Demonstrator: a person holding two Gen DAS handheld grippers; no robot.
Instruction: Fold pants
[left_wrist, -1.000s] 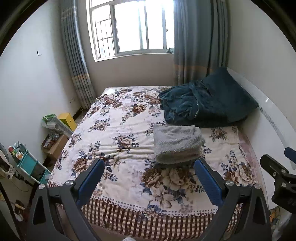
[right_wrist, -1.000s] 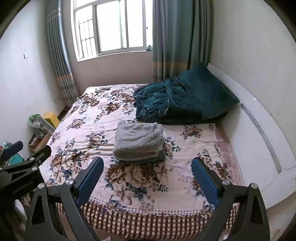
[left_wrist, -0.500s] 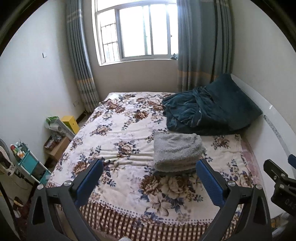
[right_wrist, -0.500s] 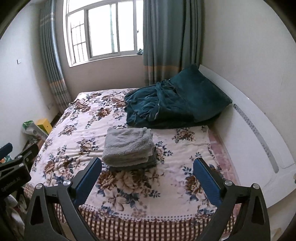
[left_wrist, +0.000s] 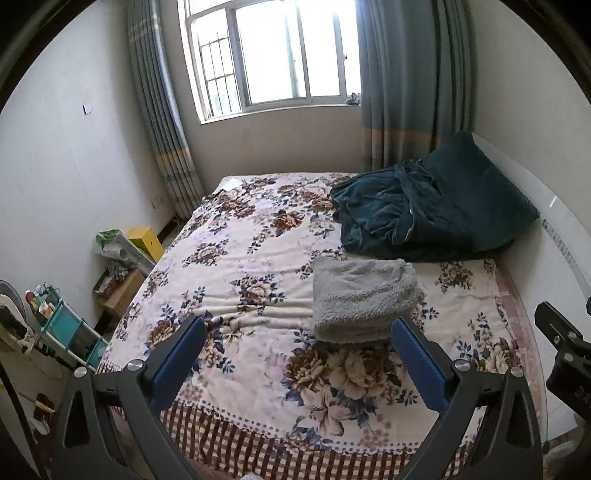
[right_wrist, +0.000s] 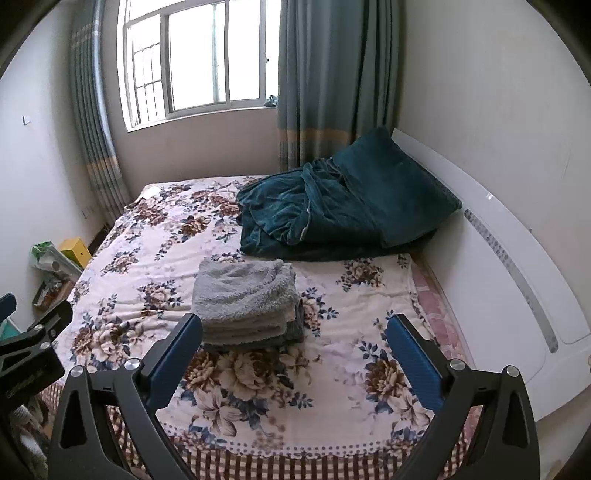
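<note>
The left gripper (left_wrist: 297, 334), black with blue pads, is released, its two fingers spread wide and holding nothing. The right gripper (right_wrist: 295, 332), of the same kind, is released too and also grasps nothing. Both hang above the near edge of the bed (left_wrist: 258, 369), apart from the cloth.

The folded grey fleece pants (left_wrist: 364, 295) lie as a thick, neat stack on the floral bedspread with the brown checked border (right_wrist: 280, 413), at the middle of the bed and a little to the right. In the right wrist view the pants (right_wrist: 243, 299) show several layers at the near side, with a darker layer at the bottom (whether it is part of the same garment I cannot tell).

Just beyond the stack, at the far right of the bed, a crumpled dark teal blanket (left_wrist: 413, 218) lies against a teal pillow (right_wrist: 391, 177), which leans on the white headboard (right_wrist: 517, 266) at the right side. At the far wall there is a bright window (left_wrist: 280, 55) with grey-blue curtains (right_wrist: 325, 85). On the floor to the left of the bed stand a yellow box (left_wrist: 146, 242) and a small teal rack (left_wrist: 62, 325).
</note>
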